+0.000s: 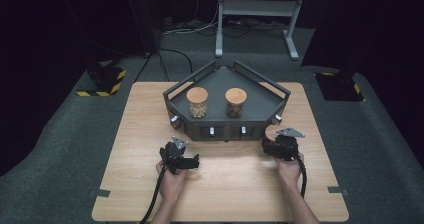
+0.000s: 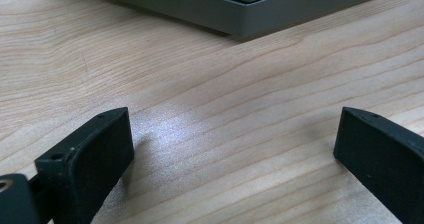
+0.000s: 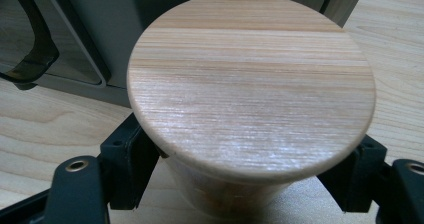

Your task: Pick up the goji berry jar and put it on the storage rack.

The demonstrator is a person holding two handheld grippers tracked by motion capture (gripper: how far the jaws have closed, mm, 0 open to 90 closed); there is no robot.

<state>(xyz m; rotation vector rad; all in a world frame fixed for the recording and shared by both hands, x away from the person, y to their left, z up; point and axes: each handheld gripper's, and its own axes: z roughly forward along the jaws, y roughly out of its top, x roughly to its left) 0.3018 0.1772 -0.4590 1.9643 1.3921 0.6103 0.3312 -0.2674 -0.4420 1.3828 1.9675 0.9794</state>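
Holding the jar (image 3: 235, 194) by its body just under the wooden lid (image 3: 250, 84), your right tool (image 3: 240, 184) has its two jaws pressed against the sides, as the right gripper view shows, so the jar is pinched between them. The jar stands at the right front corner of the dark tray (image 1: 175, 96), on the bench (image 1: 225, 184) or just above it; I cannot tell which. I judge the body to be glass or hard clear plastic: stiff and smooth, so a little slippery and not forgiving if it falls. With filling inside it probably has some weight, as the two other jars (image 1: 197, 102) on the tray are filled. The lid is wide and hangs over the jaws; do not rely on it, because it may only sit loosely on top. Keep your grip on the body, high near the lid, and keep the jar upright when you lift. Your left tool (image 2: 230, 149) is spread wide over bare wood near the front edge of the tray and holds nothing, so it is free to support the jar from below if you need it.
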